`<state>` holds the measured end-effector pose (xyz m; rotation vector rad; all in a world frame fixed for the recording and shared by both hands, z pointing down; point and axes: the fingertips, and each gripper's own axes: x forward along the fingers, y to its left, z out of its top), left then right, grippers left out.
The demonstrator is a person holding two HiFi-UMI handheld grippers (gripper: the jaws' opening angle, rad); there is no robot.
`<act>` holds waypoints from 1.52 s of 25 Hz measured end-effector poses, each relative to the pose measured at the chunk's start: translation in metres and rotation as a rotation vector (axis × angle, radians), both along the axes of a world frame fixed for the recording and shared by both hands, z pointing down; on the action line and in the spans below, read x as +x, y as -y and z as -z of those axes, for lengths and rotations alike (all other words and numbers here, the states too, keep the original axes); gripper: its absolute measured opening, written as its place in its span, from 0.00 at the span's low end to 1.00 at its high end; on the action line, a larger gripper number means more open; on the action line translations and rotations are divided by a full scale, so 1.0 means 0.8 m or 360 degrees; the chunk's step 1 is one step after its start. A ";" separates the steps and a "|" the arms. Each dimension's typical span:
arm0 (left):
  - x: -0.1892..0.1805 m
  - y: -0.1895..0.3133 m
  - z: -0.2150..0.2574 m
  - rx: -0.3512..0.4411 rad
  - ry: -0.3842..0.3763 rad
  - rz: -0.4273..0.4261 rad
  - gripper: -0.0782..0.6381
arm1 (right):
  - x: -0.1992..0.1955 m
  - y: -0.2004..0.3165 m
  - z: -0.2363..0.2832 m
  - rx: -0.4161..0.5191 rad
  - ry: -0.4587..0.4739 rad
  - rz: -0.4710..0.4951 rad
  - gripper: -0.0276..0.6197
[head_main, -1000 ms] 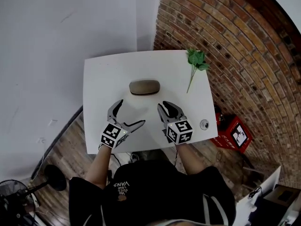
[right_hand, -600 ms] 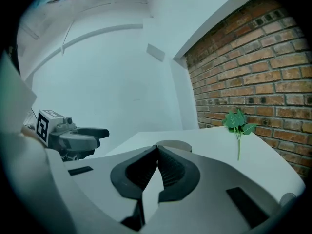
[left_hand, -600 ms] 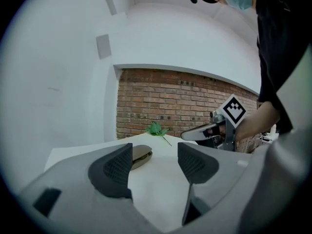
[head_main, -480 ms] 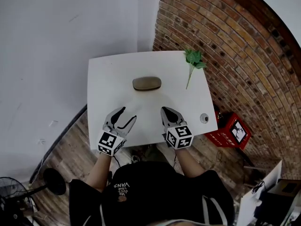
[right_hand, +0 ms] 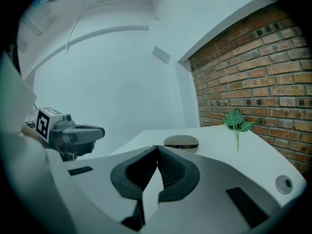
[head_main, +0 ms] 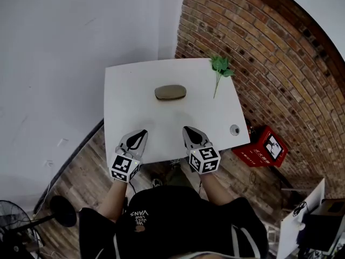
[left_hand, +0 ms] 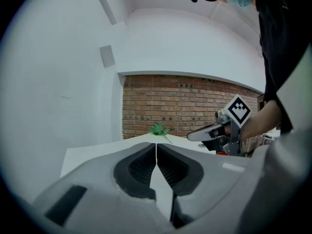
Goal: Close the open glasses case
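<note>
The white bench (head_main: 124, 85) stands in a corner between a white wall (head_main: 54, 47) and a brick wall (head_main: 259, 47), over a wood floor (head_main: 81, 169). The glasses case (head_main: 170, 92) lies mid-bench with its lid down, well apart from both tools. The left hand-held gripper (head_main: 142, 133), at the near edge, has jaws just closed together on nothing. The right hand-held gripper (head_main: 186, 129) is also pressed together and empty. A green sprig (head_main: 221, 68) lies at the far right corner.

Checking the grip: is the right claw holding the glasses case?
No, the right claw is shut and empty, well short of the glasses case.
</note>
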<state>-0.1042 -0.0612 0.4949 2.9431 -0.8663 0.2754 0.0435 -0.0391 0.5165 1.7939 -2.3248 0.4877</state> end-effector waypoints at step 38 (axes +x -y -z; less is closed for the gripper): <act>-0.011 -0.092 -0.009 0.0044 0.0048 -0.0101 0.12 | -0.033 -0.104 -0.015 -0.0032 -0.0161 -0.0012 0.04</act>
